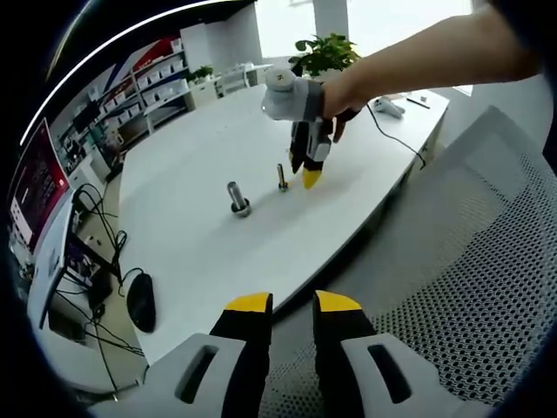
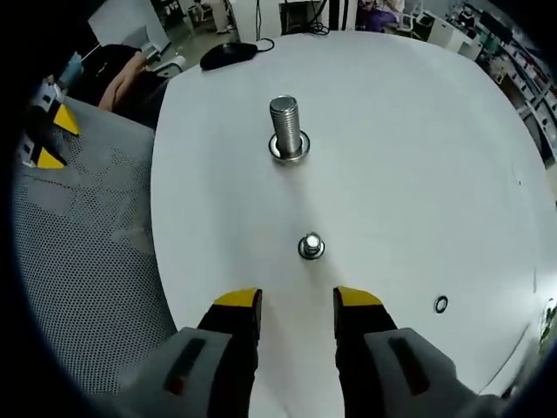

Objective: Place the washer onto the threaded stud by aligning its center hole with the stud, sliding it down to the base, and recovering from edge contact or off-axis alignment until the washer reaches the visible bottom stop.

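My right claw [image 2: 297, 304] hangs over the white table [image 2: 418, 148] with its yellow-tipped jaws apart and nothing between them. Just ahead of the tips stands a small threaded stud [image 2: 311, 246], upright, with what looks like a washer at its base, though from above I cannot tell for sure. Farther along the table stands a larger threaded stud [image 2: 287, 129], also upright, with a ring seated at its foot. A loose washer [image 2: 441, 304] lies flat on the table off to the right, well apart from both studs. A black computer mouse [image 2: 228, 54] lies near the far edge.

My left claw [image 1: 293, 302] hovers over a grey mesh chair [image 1: 470, 287] beside the table, its jaws open and holding nothing. From there I see my right claw [image 1: 306, 171] pointing down just beside the small stud [image 1: 282, 177].
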`<state>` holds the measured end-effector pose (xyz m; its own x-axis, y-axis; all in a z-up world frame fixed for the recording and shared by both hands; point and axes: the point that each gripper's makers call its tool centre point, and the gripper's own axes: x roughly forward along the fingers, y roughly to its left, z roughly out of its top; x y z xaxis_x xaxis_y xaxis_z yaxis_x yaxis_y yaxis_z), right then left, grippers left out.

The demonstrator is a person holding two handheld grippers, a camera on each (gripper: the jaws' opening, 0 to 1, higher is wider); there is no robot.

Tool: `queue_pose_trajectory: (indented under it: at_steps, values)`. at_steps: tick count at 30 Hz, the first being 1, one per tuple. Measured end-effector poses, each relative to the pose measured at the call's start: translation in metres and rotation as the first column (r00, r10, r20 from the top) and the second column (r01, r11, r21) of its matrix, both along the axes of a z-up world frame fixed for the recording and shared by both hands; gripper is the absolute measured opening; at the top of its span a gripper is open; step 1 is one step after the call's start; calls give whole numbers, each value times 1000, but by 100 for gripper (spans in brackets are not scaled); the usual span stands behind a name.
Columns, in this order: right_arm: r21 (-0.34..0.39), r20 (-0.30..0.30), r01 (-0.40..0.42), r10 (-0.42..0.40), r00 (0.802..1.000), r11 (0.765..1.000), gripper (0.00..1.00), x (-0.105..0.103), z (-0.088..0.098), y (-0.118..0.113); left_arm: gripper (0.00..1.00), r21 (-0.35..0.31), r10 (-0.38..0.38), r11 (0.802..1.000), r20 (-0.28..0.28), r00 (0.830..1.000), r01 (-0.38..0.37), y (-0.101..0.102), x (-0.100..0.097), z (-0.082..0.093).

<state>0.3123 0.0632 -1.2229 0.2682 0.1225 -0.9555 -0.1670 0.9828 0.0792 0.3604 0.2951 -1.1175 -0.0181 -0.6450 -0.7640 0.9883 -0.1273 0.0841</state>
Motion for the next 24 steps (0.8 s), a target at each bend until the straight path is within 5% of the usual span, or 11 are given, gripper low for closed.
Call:
queue_pose_trajectory:
  at_steps: [8, 11, 15, 20, 24]
  values:
    - [-18, -9, 105, -105, 994, 994, 35, -35, 3, -27, 16, -2, 0, 1000, 3, 1000, 0, 0, 0, 1]
    - [79, 28, 260, -262, 965, 962, 34, -40, 6, -31, 16, -2, 0, 1000, 2, 1000, 0, 0, 0, 0]
    - [-12, 42, 305, -305, 952, 952, 34, -54, 5, -60, 16, -3, 0, 1000, 3, 1000, 0, 0, 0, 1]
    - [-38, 55, 359, -357, 933, 933, 34, -65, 8, -76, 16, -2, 3, 1000, 3, 1000, -3, 0, 0, 1]
    - [-69, 86, 385, -379, 921, 920, 33, -58, 4, -101, 16, -2, 5, 1000, 4, 1000, -5, 0, 1, 0]
